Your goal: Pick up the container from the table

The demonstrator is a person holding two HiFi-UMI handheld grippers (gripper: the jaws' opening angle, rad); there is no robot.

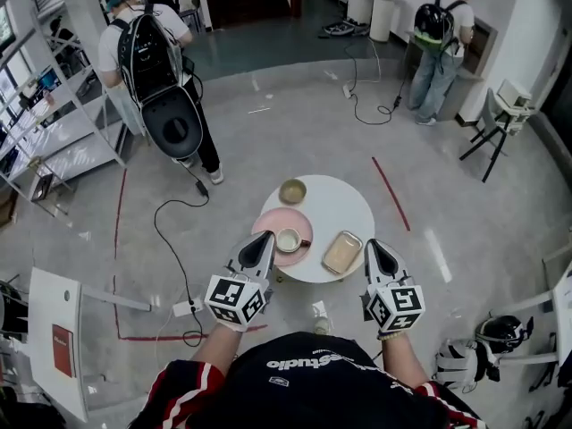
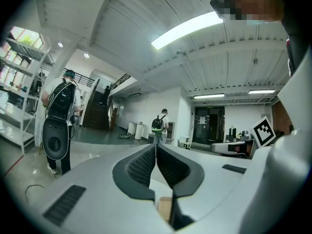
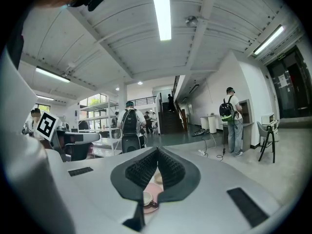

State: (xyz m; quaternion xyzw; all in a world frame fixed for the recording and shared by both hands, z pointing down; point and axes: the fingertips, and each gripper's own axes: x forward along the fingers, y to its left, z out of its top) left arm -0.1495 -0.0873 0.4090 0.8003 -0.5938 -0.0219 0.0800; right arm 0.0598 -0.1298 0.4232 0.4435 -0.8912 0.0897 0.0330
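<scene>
A rectangular tan container point(image 1: 342, 252) lies on the round white table point(image 1: 338, 206), near its front right edge. My left gripper point(image 1: 266, 240) hangs over the table's front left rim, above the pink plate point(image 1: 268, 225) with a cup point(image 1: 289, 239); its jaws are shut and hold nothing. My right gripper point(image 1: 375, 247) is just right of the container, at the table's edge, jaws shut and empty. In the left gripper view the closed fingertips point(image 2: 156, 147) meet, with a bit of the container point(image 2: 165, 207) showing below. The right gripper view shows the shut tips point(image 3: 157, 152) and the cup point(image 3: 146, 198) beneath.
A small bowl point(image 1: 292, 190) stands at the table's far side. A cable point(image 1: 170, 239) runs across the floor at the left, red tape lines point(image 1: 391, 193) mark the floor. A person with a backpack point(image 1: 152, 56) stands far left, another point(image 1: 440, 47) far right. White shelving point(image 1: 54, 132) lines the left.
</scene>
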